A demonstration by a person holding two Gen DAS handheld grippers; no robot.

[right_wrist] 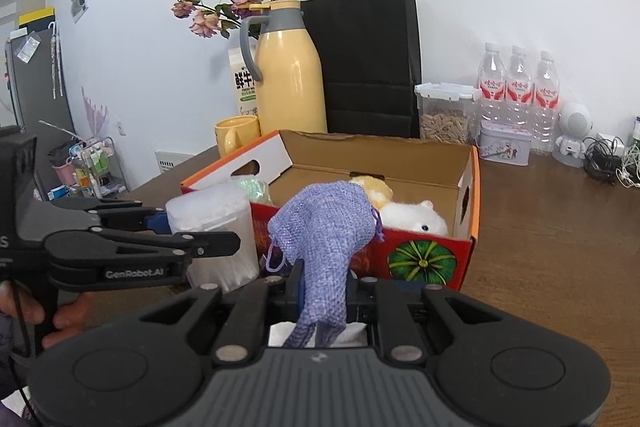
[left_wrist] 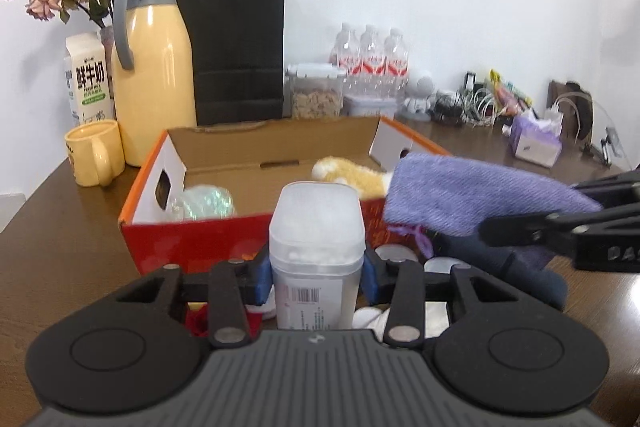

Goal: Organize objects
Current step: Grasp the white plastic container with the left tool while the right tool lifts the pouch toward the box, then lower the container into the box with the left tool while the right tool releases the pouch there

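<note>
Centre frame, the left gripper pinches a frosted plastic cotton-swab tub before the red cardboard box; the right gripper clamps a purple woven pouch over its rim, apparently for boxing.

A cardboard box sits on the table. In it, a plush toy lies at the right and a shiny bundle at the left. Just near of the box stands a plastic jar, with a cloth pouch to its right. Far left of the box are a mug, a jug and a milk carton. Behind the box stands a paper bag; right of it are a food container and water bottles.
</note>
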